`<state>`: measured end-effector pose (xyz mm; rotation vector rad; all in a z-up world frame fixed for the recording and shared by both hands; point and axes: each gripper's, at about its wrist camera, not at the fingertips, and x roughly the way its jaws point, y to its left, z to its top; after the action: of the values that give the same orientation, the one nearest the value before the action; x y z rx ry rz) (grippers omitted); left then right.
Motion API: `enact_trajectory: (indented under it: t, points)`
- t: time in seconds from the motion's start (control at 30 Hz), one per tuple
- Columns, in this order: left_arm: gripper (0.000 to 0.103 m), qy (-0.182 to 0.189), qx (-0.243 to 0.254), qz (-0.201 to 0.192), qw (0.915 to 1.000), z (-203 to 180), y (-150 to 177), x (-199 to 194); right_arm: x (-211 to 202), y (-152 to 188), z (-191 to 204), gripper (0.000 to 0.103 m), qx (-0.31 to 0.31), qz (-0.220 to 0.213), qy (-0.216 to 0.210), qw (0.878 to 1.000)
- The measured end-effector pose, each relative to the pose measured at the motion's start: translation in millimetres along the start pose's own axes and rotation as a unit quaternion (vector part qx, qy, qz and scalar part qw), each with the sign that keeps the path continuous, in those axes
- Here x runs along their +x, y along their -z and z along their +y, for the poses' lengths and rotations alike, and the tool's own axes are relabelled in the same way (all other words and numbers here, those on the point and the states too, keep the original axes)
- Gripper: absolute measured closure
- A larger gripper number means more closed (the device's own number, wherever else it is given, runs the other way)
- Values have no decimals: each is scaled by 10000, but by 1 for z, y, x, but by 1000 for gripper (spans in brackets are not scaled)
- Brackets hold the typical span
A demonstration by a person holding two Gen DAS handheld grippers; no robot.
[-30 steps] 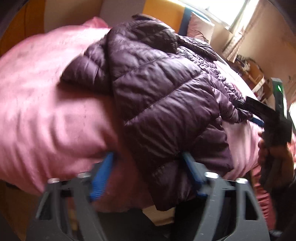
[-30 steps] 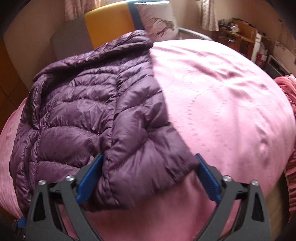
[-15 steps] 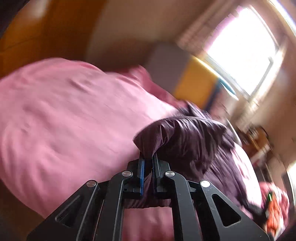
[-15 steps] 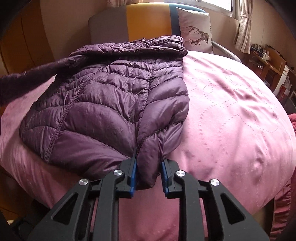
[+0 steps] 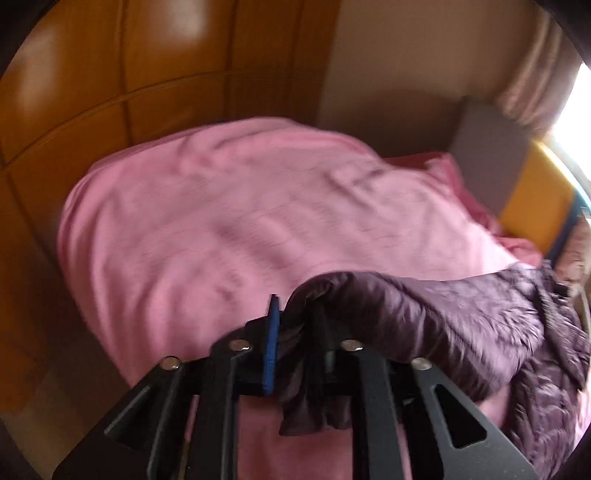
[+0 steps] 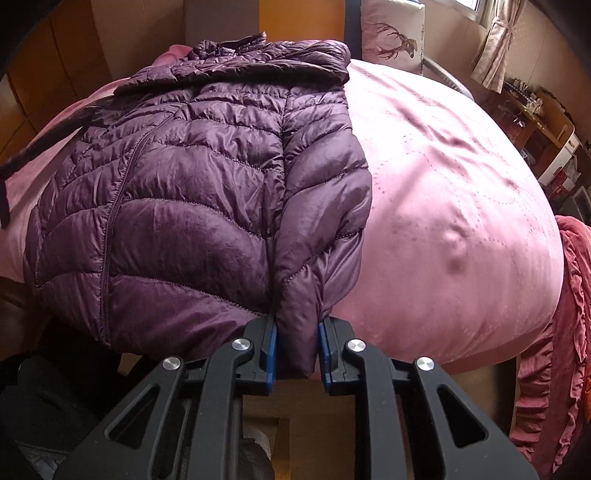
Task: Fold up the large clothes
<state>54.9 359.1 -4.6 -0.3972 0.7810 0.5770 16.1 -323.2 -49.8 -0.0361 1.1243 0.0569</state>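
A purple quilted jacket (image 6: 192, 192) lies spread on a bed under a pink bedspread (image 6: 461, 192), its front up, its zip running down the left half and its collar towards the headboard (image 6: 295, 18). The right sleeve (image 6: 321, 206) is folded down along the jacket's right edge, and its cuff hangs just past the foot edge of the bed. There the right gripper (image 6: 296, 349) has the cuff between its blue pads: the jaws, which have just eased a little wider, stand narrow and pressed on the padded cloth from both sides.

Left of the jacket, the left gripper (image 5: 295, 339) holds the end of the other sleeve (image 5: 406, 317), lifted above the bedspread and drawn out away from the jacket's body. The cloth bunches between the jaws, which have likewise just opened slightly, and drapes over the right-hand finger, hiding its pad; a loose end hangs below. The left blue pad (image 5: 271, 350) shows clear beside the cloth, so a firm clamp cannot be told from this blurred view. In the right wrist view the same sleeve shows as a dark strip stretched out past the jacket's left shoulder.

Beyond the jacket's collar, a pillow with a deer print (image 6: 393, 33) leans against the headboard. Wooden wall panels (image 5: 129, 74) stand beyond the left side of the bed.
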Motion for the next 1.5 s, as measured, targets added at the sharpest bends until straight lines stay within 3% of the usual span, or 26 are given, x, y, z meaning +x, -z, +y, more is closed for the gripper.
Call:
enact_trajectory:
  t: [0.03, 0.1, 0.17, 0.27, 0.33, 0.43, 0.5, 0.6, 0.67, 0.8, 0.9, 0.97, 1.07, 1.13, 1.17, 1.23, 1.27, 1.33, 1.5]
  points:
    - [46, -123, -99, 35, 9999, 6, 2, 1, -1, -6, -5, 65, 61, 62, -40, 10000]
    - [20, -346, -333, -240, 9986, 18, 6, -8, -9, -18, -15, 60, 123, 20, 7, 9999]
    - [20, -327, -378, -598, 9970, 21, 11, -25, -21, -22, -20, 54, 129, -110, 138, 9998]
    - [20, 253, -72, -582, 9980, 2, 24, -40, -34, -35, -22, 48, 155, -434, 344, 9983]
    - [20, 636, 349, -454, 9963, -25, 41, -42, -36, -48, -15, 45, 89, -646, 387, 9971]
    - [20, 913, 886, -151, 9918, -68, 71, -38, -37, -66, 5, 37, -79, -1014, 278, 9944]
    - [20, 1417, 1159, 178, 9829, -93, 91, -35, -30, -79, 27, 34, -315, -1175, 106, 9925]
    - [20, 1304, 1496, 259, 9798, -109, 104, -26, -13, -102, 64, 29, -798, -1413, 46, 9867]
    - [20, 1148, 1262, 251, 9850, -99, 97, -14, -1, -116, 87, 29, -1014, -1546, -2, 9828]
    - [25, -151, 773, 465, 9958, -60, 70, 35, 23, -152, 125, 29, -1196, -1711, -305, 9775]
    - [26, -644, 550, 401, 9956, -37, 49, 56, 42, -184, 153, 30, -1333, -1871, -283, 9728]
    - [27, -635, 381, 354, 9966, -32, 40, 54, 56, -208, 173, 29, -1520, -1989, -141, 9681]
    - [27, -110, -5, 113, 9999, -30, 37, 33, 79, -236, 197, 29, -1850, -2111, 236, 9595]
    - [27, 213, 30, 17, 9998, -40, 45, 19, 100, -255, 214, 29, -2112, -2063, 481, 9542]
    - [27, 388, 116, -9, 9992, -48, 50, 13, 110, -262, 220, 31, -2244, -1972, 557, 9527]
    - [27, 744, 336, 17, 9967, -67, 62, 3, 134, -272, 229, 61, -2505, -1689, 694, 9507]
    - [27, 925, 463, 70, 9946, -78, 70, 0, 143, -276, 230, 102, -2558, -1534, 750, 9515]
    - [27, 1324, 705, 236, 9884, -102, 86, -7, 147, -283, 223, 102, -2407, -1520, 711, 9560]
    - [27, 1893, 1362, 483, 9712, -158, 119, -16, 94, -293, 160, 102, -1313, -2209, 563, 9648]
